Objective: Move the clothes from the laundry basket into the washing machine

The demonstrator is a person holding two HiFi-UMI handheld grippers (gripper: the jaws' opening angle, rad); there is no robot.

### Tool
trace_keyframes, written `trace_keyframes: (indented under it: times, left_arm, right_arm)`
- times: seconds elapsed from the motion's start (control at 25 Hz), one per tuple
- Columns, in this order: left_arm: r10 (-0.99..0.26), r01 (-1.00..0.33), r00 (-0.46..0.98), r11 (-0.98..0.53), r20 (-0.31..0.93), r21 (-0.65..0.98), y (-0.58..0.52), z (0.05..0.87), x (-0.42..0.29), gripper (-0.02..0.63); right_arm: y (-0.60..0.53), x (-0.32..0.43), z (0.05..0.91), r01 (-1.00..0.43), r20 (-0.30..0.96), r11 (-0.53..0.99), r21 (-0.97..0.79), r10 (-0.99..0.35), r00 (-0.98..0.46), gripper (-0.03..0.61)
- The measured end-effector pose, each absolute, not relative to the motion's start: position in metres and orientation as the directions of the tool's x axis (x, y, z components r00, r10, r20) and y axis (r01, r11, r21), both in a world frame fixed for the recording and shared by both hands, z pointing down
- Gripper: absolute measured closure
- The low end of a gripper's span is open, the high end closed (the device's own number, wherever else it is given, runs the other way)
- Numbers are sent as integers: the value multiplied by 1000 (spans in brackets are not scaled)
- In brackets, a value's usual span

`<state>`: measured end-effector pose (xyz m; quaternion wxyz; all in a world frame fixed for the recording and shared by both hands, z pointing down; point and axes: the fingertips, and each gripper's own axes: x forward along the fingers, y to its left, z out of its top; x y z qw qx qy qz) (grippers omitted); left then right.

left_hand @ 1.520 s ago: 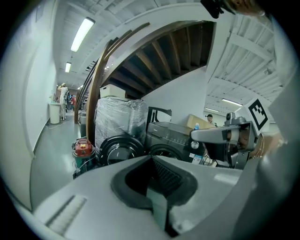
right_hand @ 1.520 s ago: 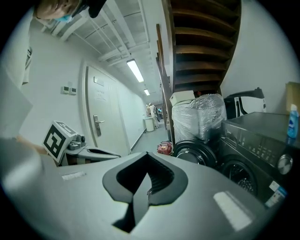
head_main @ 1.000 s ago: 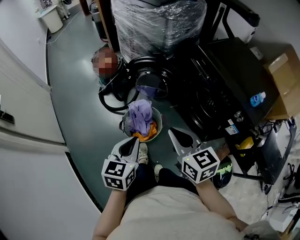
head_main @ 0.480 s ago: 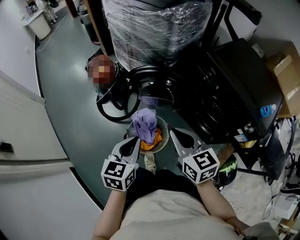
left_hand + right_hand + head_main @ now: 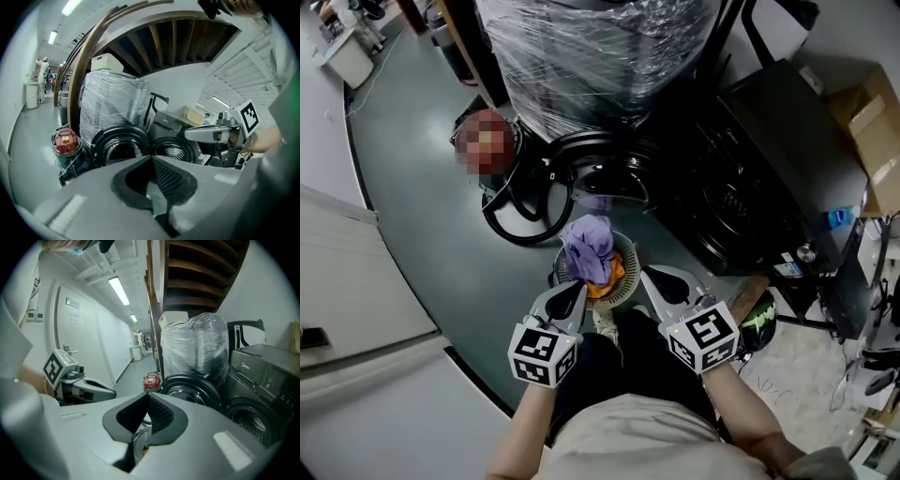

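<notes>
A round mesh laundry basket (image 5: 624, 251) stands on the floor before the washing machine (image 5: 605, 178), whose round door (image 5: 523, 214) hangs open to the left. A purple garment (image 5: 587, 244) is heaped on an orange one (image 5: 612, 277) in the basket. My left gripper (image 5: 577, 288) is shut and empty at the basket's near left rim. My right gripper (image 5: 645, 275) is shut and empty at the near right rim. The left gripper view looks over the shut left gripper (image 5: 151, 158) at the open drum (image 5: 118, 149). A slice of the basket (image 5: 139, 439) shows under the right gripper (image 5: 147, 394).
A second, black washing machine (image 5: 741, 187) stands to the right, and a plastic-wrapped machine (image 5: 591, 56) sits on top. A red vacuum (image 5: 64, 142) stands left of the open door. A white wall panel (image 5: 356, 281) runs along the left. My shoe (image 5: 605, 323) is beside the basket.
Both grippers have moved forward and down toward the basket, from short of it to its near rim. The view has moved nearer the machines. Both grippers stay shut.
</notes>
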<state>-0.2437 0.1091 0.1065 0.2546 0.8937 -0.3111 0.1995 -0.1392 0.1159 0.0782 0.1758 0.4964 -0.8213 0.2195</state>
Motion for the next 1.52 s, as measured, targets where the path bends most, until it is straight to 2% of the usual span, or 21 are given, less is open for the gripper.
trace_keyframes:
  times: [0.52, 0.68, 1.52]
  left_arm:
    - [-421, -676, 693, -662, 585, 324, 74, 168, -220, 614]
    - [-405, -680, 685, -654, 605, 332, 71, 196, -204, 614]
    - [-468, -807, 555, -502, 688, 310, 40, 369, -203, 614]
  right_arm:
    - [74, -143, 134, -853, 524, 445, -272, -675, -519, 553]
    - [64, -128, 163, -858, 530, 399, -324, -674, -514, 554]
    - [59, -102, 340, -839, 627, 353, -415, -557, -544, 554]
